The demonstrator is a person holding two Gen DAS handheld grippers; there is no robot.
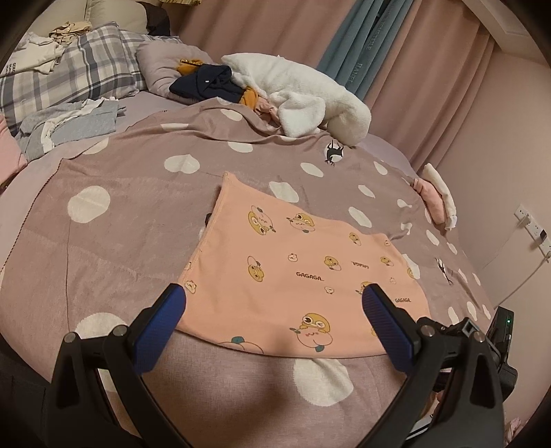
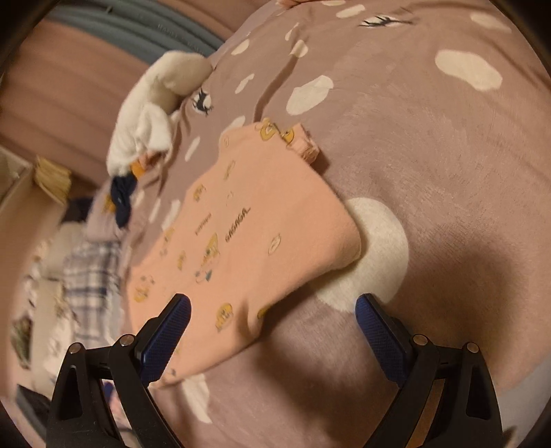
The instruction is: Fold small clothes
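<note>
Now both claws gape empty: left claw [image 1: 273, 296] over peach garment [image 1: 292, 275], right claw [image 2: 272, 306] above its edge

**A bedroom in a home**

A bed [image 1: 103, 213] is seen, covered by a mauve blanket [image 1: 144, 248] with white spots. Checked pillows [image 1: 69, 75] are propped at its head, and loose clothes [image 1: 210, 84] and a white fleece [image 1: 303, 100] are heaped nearby. Pink curtains [image 1: 275, 31] are hung behind, and a wall socket [image 1: 532, 229] is fitted beside the bed.
</note>
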